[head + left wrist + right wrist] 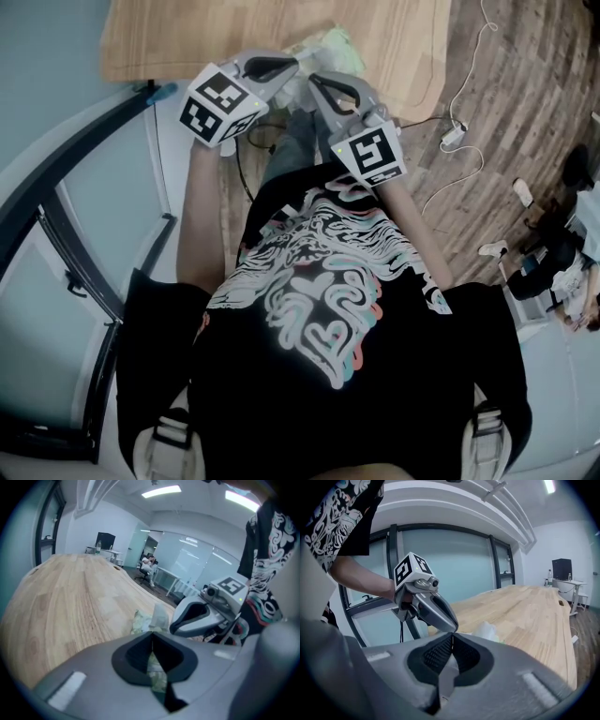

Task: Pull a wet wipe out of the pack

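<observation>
The step in hand looks like the pull itself: one tool pins the pack and the other has the sheet.

Nearest, in the head view, both arms reach forward from the torso. The left forearm (pixel 200 216) runs nearly straight and the right forearm (pixel 415 220) angles inward, so the two tools meet at 12 o'clock over the near edge of the wooden table (pixel 70 602).

The left gripper (pixel 151 641) tips downward. Its jaws are closed, with green printed film pinched low between the pads, so it appears to hold the wet wipe pack (pixel 139 620) in place.

The right gripper (pixel 451 641) lies flatter, at about 2 o'clock from the left jaws in the left gripper view. Its jaws are also together, on a pale strip that I judge to be the wet wipe (pixel 159 613). That sheet stands up white out of the pack, just beside the right tips.

The pack lies on the table near its front edge, at 12 o'clock from both tools.

The next move, as I judge it, is to draw the right tool up and away with the left clamp firm. The pull should be steady, so the sheet comes free without tearing and without lifting the light pack.
</observation>
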`<state>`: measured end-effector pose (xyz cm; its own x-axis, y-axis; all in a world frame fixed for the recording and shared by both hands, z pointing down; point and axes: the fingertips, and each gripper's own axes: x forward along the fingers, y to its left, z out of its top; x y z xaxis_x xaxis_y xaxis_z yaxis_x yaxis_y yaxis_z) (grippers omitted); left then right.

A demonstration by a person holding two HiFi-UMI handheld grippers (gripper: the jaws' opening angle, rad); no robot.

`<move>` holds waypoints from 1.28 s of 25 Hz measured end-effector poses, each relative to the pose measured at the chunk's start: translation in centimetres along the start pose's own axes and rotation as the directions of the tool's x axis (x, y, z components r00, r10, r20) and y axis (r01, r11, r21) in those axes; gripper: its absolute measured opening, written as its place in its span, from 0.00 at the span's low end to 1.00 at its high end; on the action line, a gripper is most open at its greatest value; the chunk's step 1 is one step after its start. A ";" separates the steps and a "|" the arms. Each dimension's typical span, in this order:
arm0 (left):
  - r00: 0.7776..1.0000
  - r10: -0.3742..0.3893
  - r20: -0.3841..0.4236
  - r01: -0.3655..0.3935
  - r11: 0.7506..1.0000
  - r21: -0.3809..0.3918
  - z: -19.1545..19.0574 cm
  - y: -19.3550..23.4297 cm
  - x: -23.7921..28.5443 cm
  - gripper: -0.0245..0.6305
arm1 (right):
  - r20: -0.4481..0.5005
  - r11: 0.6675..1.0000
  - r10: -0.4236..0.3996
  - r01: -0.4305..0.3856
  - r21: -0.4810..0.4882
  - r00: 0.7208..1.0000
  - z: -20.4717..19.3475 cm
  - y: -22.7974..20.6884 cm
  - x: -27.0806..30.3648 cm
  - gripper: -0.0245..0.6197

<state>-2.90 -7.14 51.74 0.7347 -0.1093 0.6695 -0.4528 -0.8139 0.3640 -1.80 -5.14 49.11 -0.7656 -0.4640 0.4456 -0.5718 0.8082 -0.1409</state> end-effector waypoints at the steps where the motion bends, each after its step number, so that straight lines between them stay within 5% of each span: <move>1: 1.000 0.009 0.009 -0.009 1.000 0.000 0.1 0.1 -0.1 0.02 | -0.002 1.000 -0.004 0.004 -0.001 1.000 0.0 0.0 0.0 0.04; 6: 0.996 0.058 0.069 -0.055 0.998 -0.037 1.1 1.0 -0.8 0.02 | -0.019 0.999 -0.026 0.026 0.020 1.000 -0.4 0.0 0.1 0.04; 10: 0.999 0.038 0.016 -0.039 0.996 0.081 0.4 0.4 -0.5 0.04 | -0.018 1.000 -0.019 0.019 0.017 1.000 -0.4 0.3 0.1 0.04; 14: 1.000 0.011 0.023 -0.014 0.991 0.130 1.0 0.1 -0.8 0.36 | -0.020 1.000 -0.029 0.029 0.012 0.999 -0.4 0.1 0.2 0.04; 24: 0.986 -0.150 -0.076 0.158 0.980 0.120 0.2 -2.4 0.3 0.36 | -0.030 0.998 -0.056 0.056 -0.002 0.998 -0.9 -0.6 -0.7 0.04; 32: 0.986 -0.112 -0.122 0.132 0.976 0.173 -0.4 -2.2 0.6 0.31 | -0.028 0.998 -0.064 0.064 -0.012 0.998 -1.0 -1.3 -1.0 0.04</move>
<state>-1.72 -5.23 51.58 0.7138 0.0530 0.6983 -0.2575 -0.9074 0.3322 -0.01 -5.34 49.67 -0.7187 -0.5047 0.4784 -0.6161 0.7811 -0.1014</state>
